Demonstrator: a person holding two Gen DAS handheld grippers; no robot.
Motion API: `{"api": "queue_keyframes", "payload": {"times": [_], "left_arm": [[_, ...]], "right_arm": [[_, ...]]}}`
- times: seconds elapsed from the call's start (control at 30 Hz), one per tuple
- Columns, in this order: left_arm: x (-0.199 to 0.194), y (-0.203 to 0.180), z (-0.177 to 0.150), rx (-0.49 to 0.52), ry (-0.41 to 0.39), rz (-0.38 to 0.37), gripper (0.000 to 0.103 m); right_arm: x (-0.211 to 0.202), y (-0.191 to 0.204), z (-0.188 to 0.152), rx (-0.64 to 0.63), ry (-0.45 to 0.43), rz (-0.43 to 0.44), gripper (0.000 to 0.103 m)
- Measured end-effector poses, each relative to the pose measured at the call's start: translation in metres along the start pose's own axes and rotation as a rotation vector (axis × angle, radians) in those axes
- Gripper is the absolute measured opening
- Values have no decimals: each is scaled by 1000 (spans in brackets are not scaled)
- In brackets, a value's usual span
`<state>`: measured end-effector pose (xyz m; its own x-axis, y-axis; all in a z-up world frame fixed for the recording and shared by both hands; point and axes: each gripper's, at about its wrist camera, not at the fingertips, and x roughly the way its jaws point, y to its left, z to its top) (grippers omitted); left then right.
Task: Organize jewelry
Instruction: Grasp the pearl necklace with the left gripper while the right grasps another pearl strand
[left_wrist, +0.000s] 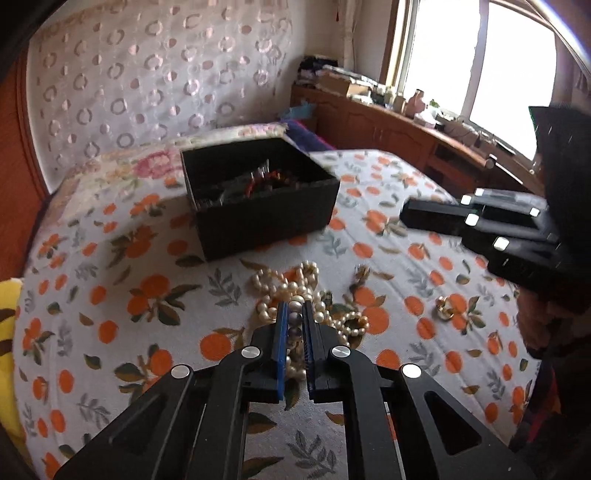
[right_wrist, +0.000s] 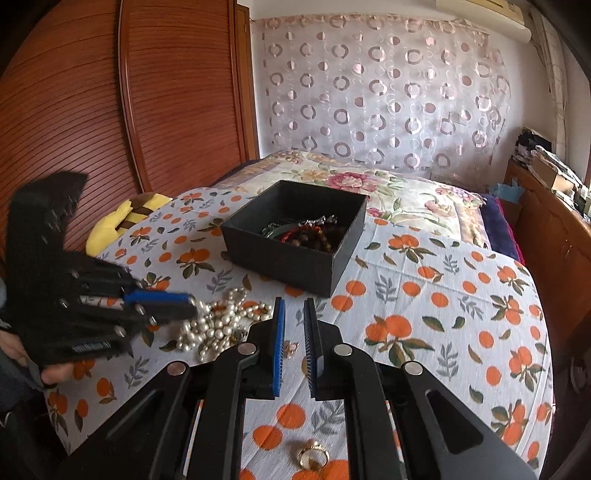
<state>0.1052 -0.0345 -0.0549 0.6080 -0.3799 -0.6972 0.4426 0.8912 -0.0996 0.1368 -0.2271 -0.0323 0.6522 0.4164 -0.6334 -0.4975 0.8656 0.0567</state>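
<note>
One orange-print bedsheet (right_wrist: 424, 295) before wooden wardrobe doors (right_wrist: 129, 92)

box contents (left_wrist: 258, 181) dark and indistinct, pearl strand (left_wrist: 291, 365) partly hidden behind left tool (left_wrist: 294, 308)

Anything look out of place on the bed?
Yes: a tangled pearl necklace heaps loose on the bedspread outside the black box, and a gold ring lies alone nearer the camera. Nothing looks damaged.

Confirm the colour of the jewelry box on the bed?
Black box, inside and out; clearest in the right wrist view.
</note>
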Motion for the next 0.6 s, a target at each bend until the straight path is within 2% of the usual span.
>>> {"api": "queue_keyframes", "payload": {"times": [0.3, 0.47, 0.53, 0.6], "left_arm": [[-79, 9, 25, -34, -202, 78, 7], [-112, 19, 30, -52, -271, 126, 7], [-121, 24, 28, -62, -289, 138, 7], [-130, 28, 24, -70, -305, 149, 7]], "right_arm": [[8, 15, -11, 5, 31, 39, 12], [25, 28, -15, -28, 81, 52, 12], [33, 32, -18, -39, 111, 55, 24], [40, 35, -22, -46, 138, 56, 26]]}}
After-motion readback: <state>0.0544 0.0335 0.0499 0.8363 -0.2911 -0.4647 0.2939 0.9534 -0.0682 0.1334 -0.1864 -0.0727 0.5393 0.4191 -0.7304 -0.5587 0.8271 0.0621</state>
